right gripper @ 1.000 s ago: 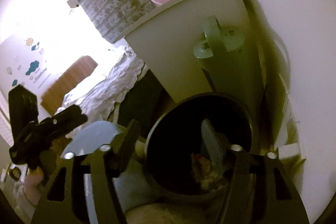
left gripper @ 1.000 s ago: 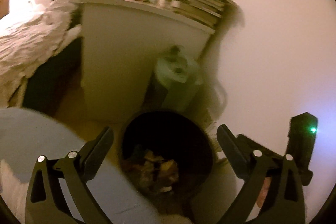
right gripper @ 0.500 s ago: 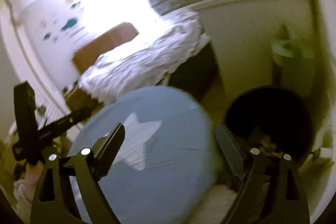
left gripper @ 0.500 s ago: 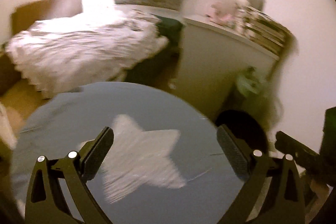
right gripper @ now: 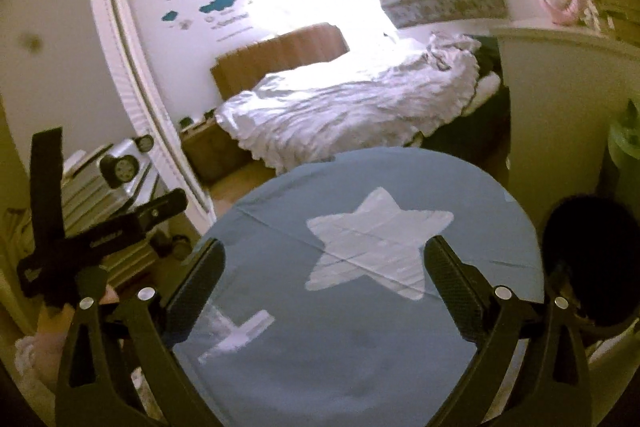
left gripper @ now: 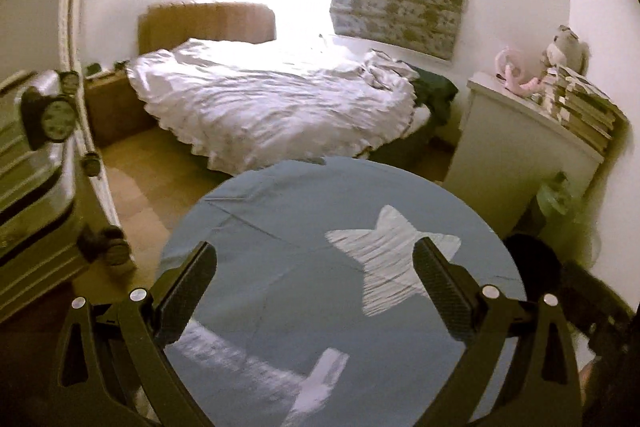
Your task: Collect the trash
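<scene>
On the wooden floor (left gripper: 152, 183) lies a round blue rug (left gripper: 288, 291) with a white star (left gripper: 390, 267), a black bin (right gripper: 588, 259) standing just beside its right edge, while the bed (left gripper: 276, 99) with its rumpled white cover stands beyond the rug.

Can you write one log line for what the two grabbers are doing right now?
left gripper: open, empty | right gripper: open, empty | both over blue star rug | black bin at right

One bed (left gripper: 272, 107), one round blue rug (left gripper: 280, 267), one black bin (right gripper: 588, 259), one suitcase (left gripper: 28, 195)
</scene>
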Demonstrator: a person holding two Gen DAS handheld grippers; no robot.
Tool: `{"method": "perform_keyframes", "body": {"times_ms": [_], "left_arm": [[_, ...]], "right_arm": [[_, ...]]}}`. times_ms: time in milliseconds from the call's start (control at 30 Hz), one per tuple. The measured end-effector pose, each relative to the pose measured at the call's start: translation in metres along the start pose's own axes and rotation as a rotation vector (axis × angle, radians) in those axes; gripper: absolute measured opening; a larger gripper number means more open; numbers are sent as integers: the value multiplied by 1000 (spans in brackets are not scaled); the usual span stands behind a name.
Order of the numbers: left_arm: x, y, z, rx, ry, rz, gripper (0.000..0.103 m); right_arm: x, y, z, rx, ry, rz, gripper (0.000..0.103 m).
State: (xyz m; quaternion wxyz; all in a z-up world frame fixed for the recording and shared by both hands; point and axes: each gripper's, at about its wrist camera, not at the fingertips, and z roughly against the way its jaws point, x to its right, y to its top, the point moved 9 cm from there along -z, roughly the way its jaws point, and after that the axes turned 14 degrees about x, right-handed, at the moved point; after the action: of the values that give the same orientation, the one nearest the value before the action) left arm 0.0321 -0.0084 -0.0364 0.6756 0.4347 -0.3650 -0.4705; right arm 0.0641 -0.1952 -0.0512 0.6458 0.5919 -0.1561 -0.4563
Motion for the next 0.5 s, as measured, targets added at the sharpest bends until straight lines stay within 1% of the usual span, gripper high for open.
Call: {"method": "perform_keyframes", "body": {"times_ms": [167, 333, 467, 500], "left_arm": [[-14, 0, 22, 23, 54, -3, 98], [-23, -3, 39, 36, 79, -14, 98], [-33, -6, 42, 38, 117, -19, 98], [-34, -7, 41, 33, 116, -14, 98]], "right_arm": [[-11, 10, 7, 35, 23, 12, 98], [-17, 16, 12, 53, 36, 26, 98], [-21, 16, 11, 50, 46, 23, 98], [-22, 16, 11, 49, 49, 22, 98]]}}
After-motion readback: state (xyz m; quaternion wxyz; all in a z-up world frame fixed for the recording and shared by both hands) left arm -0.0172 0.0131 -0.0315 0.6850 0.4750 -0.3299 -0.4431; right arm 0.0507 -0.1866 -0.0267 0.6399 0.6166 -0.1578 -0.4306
